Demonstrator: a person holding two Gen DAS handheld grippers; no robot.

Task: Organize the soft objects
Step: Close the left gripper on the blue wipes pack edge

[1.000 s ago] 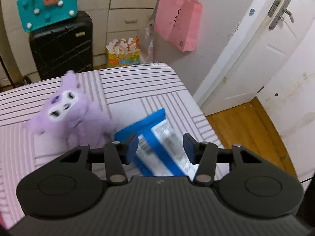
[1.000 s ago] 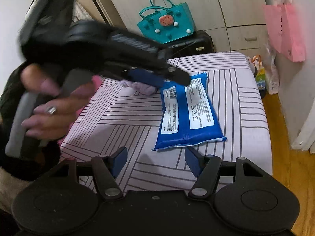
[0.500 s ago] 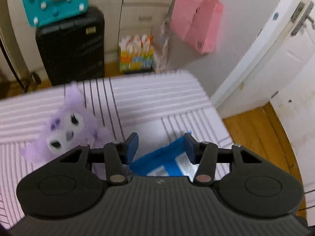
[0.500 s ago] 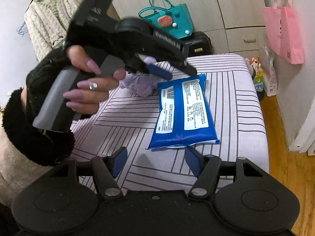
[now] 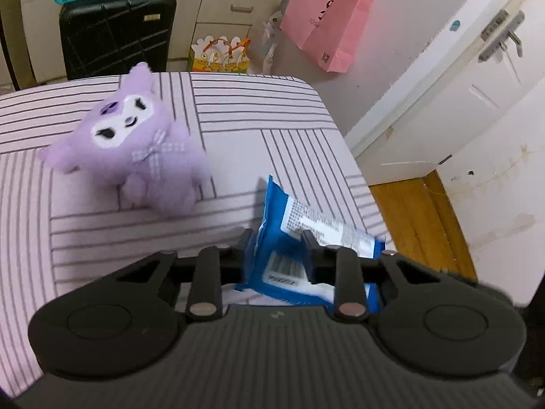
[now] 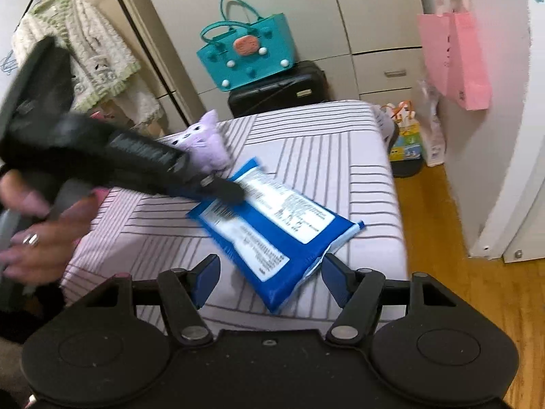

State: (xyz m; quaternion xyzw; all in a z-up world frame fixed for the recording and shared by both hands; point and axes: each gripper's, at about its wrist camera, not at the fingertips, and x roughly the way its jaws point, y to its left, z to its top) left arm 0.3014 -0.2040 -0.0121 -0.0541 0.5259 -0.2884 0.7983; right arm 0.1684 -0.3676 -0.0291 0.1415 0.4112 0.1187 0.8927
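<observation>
Our right tool (image 6: 269,281) hangs open just short of the soft blue plastic wipes pack (image 6: 272,228) on the striped bed (image 6: 357,156). Our left tool (image 5: 277,250) is closing on its far corner; the film looks slippery, so we pinch deep. Beyond sits the fluffy purple plush toy (image 5: 136,146).

Home bedroom, as shown by a bed with a striped sheet (image 6: 357,143), built-in wardrobe fronts with drawers (image 6: 385,71) behind it, and a wooden floor (image 6: 453,238). A black suitcase (image 5: 112,30) with a teal handbag (image 6: 247,58) on top is parked at the bed's end. A pink paper bag (image 5: 327,24) is hung on the wall beside a white door (image 5: 477,78); a knitted cardigan (image 6: 85,51) is seen hanging at left.
</observation>
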